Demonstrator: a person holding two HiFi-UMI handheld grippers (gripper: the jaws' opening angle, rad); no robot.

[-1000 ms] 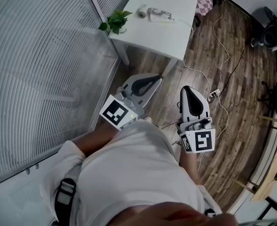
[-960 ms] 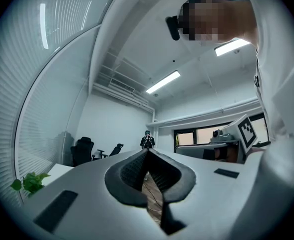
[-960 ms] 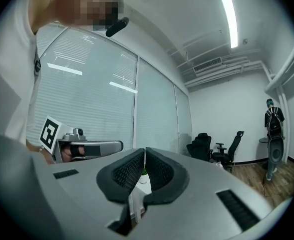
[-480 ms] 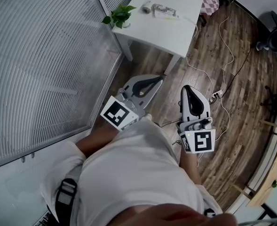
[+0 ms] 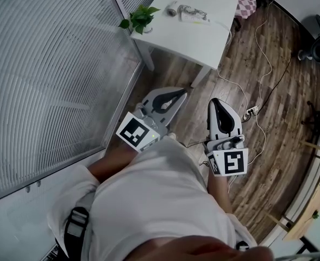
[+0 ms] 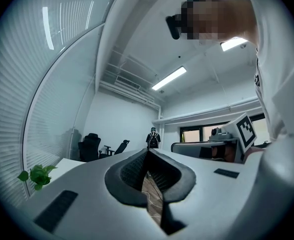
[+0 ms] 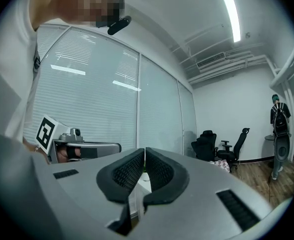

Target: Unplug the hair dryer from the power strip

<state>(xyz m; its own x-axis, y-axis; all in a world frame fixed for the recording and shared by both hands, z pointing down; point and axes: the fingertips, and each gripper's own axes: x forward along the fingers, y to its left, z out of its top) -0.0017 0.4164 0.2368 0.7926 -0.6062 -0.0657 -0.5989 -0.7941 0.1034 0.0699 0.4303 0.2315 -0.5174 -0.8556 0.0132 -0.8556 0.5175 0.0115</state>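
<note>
White table (image 5: 214, 37), one plant (image 5: 139, 18); left gripper (image 5: 181, 93) and right gripper (image 5: 217, 103) (two total) have jaws pressed together, empty.

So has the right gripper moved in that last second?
No, not noticeably: the right gripper still hovers just left of the white power strip, as before.

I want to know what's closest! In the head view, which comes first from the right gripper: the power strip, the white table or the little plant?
From the right gripper:
1. power strip, on the floor just to its right.
2. white table, ahead of it.
3. plant, on the table's far left corner.
</note>
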